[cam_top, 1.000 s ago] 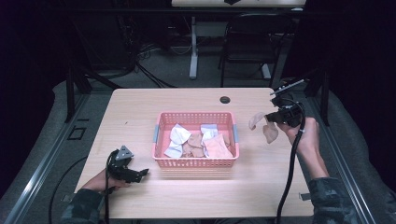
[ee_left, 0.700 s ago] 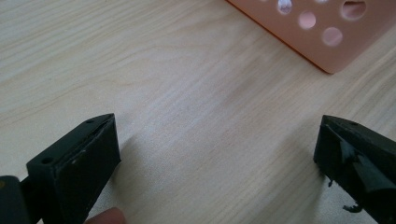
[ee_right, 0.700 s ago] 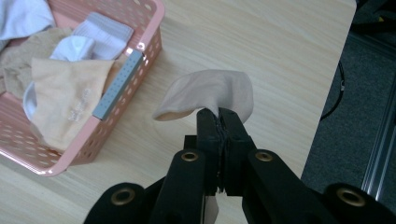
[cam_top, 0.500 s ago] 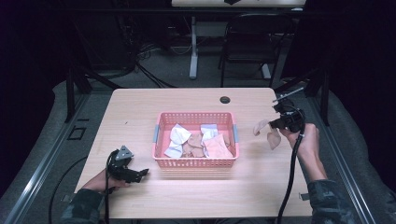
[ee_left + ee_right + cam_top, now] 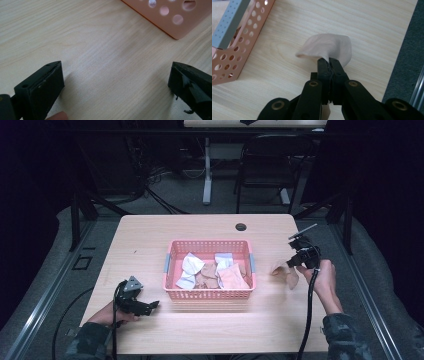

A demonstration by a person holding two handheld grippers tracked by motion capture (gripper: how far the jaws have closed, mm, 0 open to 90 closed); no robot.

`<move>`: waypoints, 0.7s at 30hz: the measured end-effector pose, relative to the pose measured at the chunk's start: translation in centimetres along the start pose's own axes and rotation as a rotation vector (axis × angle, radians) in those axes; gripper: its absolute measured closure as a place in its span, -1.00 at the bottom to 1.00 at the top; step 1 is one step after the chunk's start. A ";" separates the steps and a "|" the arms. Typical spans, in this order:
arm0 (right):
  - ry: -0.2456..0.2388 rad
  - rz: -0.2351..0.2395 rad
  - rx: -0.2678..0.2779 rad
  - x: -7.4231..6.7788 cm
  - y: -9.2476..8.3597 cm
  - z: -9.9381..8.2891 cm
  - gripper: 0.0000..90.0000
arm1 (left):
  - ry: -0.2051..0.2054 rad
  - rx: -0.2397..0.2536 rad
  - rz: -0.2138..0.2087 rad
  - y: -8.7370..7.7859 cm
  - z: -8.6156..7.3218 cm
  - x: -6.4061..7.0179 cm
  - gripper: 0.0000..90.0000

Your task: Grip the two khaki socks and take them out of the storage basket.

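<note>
The light wooden table (image 5: 150, 245) spreads beneath both grippers, its grain running under the left gripper's jaws in the left gripper view and under the right gripper's in the right gripper view. Next in size, the pink perforated basket (image 5: 209, 294) stands between the two grippers, ahead of the left one and to its right, and just to the left of the right one; its rounded corner shows at the top right of the left gripper view, and its holed wall with a grey handle strip (image 5: 230, 23) runs along the left of the right gripper view. Folded cloths (image 5: 214, 272) in white, brown and pale pink lie heaped inside the basket.

The right gripper (image 5: 295, 263) is held in the person's right hand (image 5: 325, 280) over the table's right part, with its jaws pressed together and pinching a pale pink cloth (image 5: 329, 48). The cloth bulges out ahead of the jaw tips and droops to both sides of them, close above the wood, beside the basket and apart from it.

The left gripper (image 5: 115, 82) rests low over the table's near left part, in the left hand (image 5: 107, 312), its jaws spread wide with bare wood between them.
</note>
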State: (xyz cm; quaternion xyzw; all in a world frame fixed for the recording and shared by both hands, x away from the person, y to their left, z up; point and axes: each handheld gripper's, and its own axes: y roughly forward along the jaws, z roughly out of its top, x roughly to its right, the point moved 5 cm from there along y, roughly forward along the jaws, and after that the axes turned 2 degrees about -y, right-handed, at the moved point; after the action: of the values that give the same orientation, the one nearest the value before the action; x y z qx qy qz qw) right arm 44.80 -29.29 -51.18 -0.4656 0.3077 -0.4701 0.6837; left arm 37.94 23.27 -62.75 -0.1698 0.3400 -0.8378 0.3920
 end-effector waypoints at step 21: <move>-0.024 0.087 0.090 -1.2 -1.9 0.1 -0.46 | -0.001 0.001 0.000 0.0 0.0 0.0 -0.99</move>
State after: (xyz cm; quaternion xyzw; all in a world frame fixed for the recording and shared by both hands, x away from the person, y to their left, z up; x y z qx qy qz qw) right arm 43.81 -28.32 -49.43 -0.4262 0.2976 -0.4478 0.7275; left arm 37.94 23.25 -62.75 -0.1702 0.3395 -0.8378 0.3924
